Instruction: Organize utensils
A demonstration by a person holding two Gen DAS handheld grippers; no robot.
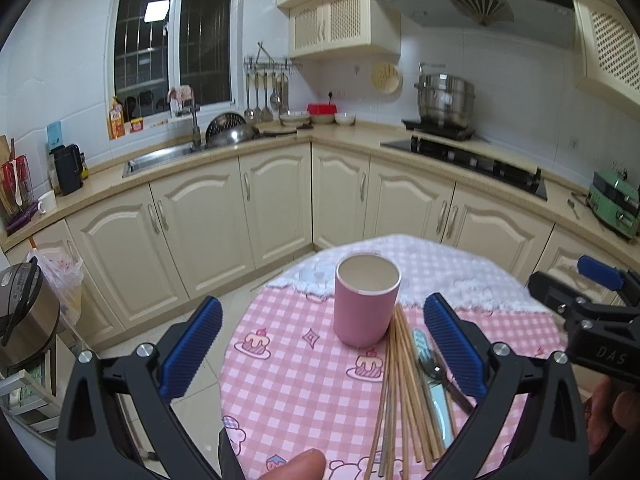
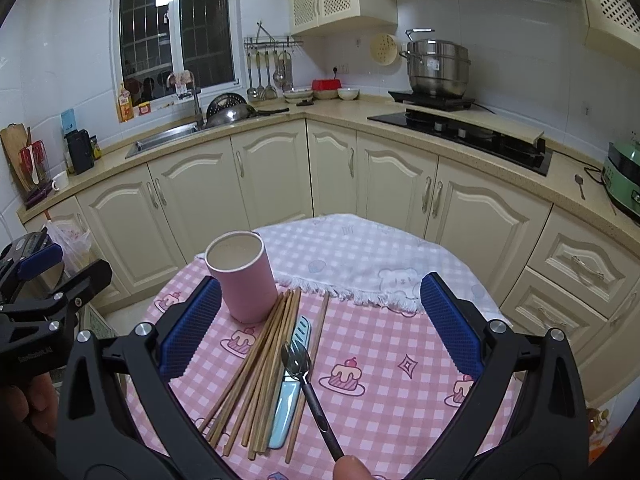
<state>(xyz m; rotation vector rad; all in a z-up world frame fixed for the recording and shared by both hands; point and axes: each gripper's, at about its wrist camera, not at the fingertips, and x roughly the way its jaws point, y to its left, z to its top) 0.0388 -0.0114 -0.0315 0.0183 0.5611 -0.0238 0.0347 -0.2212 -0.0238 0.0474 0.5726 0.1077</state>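
Left tool spread, empty | right tool spread, empty | both level above tablecloth

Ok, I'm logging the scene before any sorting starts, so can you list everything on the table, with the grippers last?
cup: one, pink, upright and empty, far left part of the table.
chopsticks: a loose bundle, count unclear, wooden tan, lying flat beside the cup and fanning toward the near edge.
knife: one, light blue, flat among the chopsticks.
fork: one, dark metal, lying across the knife.
tablecloth: one, pink checked with cake prints, covering the table.
white cloth: one, fringed, over the far side.
left gripper: black, blue pads, open, empty.
right gripper: same, open, empty.
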